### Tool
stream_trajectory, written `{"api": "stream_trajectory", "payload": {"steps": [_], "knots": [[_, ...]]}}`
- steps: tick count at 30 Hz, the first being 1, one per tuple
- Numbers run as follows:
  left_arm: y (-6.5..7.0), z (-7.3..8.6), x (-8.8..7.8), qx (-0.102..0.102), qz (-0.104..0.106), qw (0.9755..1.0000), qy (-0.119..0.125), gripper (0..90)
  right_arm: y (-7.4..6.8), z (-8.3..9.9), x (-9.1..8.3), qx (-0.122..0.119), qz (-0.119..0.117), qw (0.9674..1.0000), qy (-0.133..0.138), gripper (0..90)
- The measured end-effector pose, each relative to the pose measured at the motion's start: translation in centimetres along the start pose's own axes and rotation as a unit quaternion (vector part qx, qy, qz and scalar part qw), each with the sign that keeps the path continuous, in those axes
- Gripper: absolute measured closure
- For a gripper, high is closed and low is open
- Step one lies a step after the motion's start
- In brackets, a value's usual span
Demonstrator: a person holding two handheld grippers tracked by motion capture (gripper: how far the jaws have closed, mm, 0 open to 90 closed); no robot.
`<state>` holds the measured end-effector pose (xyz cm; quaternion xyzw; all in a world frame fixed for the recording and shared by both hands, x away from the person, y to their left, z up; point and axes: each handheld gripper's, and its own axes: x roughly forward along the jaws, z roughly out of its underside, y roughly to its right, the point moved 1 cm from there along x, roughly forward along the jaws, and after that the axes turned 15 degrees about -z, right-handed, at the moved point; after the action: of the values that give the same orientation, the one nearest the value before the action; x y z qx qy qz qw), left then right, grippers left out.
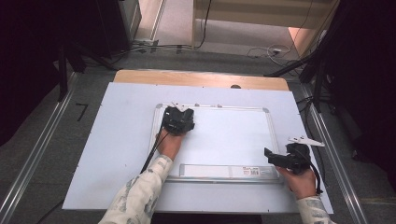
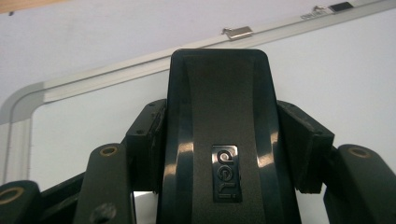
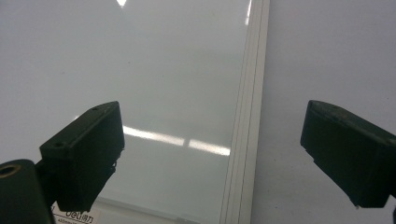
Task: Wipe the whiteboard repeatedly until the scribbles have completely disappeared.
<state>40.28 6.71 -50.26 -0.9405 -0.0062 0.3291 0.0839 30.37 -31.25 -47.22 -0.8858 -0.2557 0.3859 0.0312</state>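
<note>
1. In the high view, a whiteboard [image 1: 224,140] with a silver frame lay flat on a pale sheet [image 1: 116,140] that covered most of the wooden table [image 1: 201,78].
2. In the same view, the left gripper [image 1: 179,120] rested over the board's upper left corner, with the person's left hand [image 1: 169,144] behind it. What sat between its jaws was too dark to make out from above.
3. The right gripper [image 1: 275,158] hovered at the board's lower right corner, beside the frame, its jaws pointing left across the board. The right hand [image 1: 301,179] held it from below.
4. A long pale tray [image 1: 205,171] ran along the board's near edge, with a small label at its right end.
5. In the left gripper view, the jaws were clamped on a black eraser [image 2: 219,140], one pad pressed to each side of it. The eraser bore a raised "deli" logo and stood over the white surface near the board's rounded corner [image 2: 18,100]. A metal clip [image 2: 237,32] sat on the frame beyond.
6. In the right gripper view, the jaws stood wide apart with nothing between them. The board's frame edge [image 3: 247,140] ran up between the two pads, the glossy board to its left and the matte sheet to its right.
</note>
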Motion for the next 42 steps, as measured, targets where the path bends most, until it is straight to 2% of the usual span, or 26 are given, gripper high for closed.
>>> {"api": "stream_trajectory", "payload": {"steps": [9,12,19,29,33,37,42], "knots": [[-2.6,-0.2,0.9,-0.015,-0.023,0.9996,-0.008,41.5,0.1,0.0,-0.1,0.0,0.0,1.0,0.001,4.9],[-3.2,-0.2,1.0,-0.018,-0.034,0.9992,-0.011,41.4,0.1,0.0,-0.1,0.0,0.0,1.0,0.001,4.9],[-4.2,0.1,0.8,-0.024,-0.041,0.9987,-0.017,41.4,0.1,0.0,-0.2,0.002,0.001,1.0,0.002,4.9],[-3.8,-0.2,1.2,-0.028,-0.039,0.9988,-0.011,41.5,0.0,0.0,0.0,0.0,-0.001,1.0,0.0,4.9],[-2.8,-0.5,1.2,-0.016,-0.026,0.9995,-0.009,41.6,0.0,0.0,0.0,0.001,0.0,1.0,0.0,5.0],[-1.1,-0.6,0.9,0.008,-0.007,0.9999,-0.004,41.5,0.0,0.0,0.0,0.002,0.0,1.0,0.0,5.0],[-1.2,-0.6,0.8,0.006,-0.006,0.9999,-0.008,41.1,0.0,0.0,0.0,0.001,-0.001,1.0,0.0,5.0]]}}
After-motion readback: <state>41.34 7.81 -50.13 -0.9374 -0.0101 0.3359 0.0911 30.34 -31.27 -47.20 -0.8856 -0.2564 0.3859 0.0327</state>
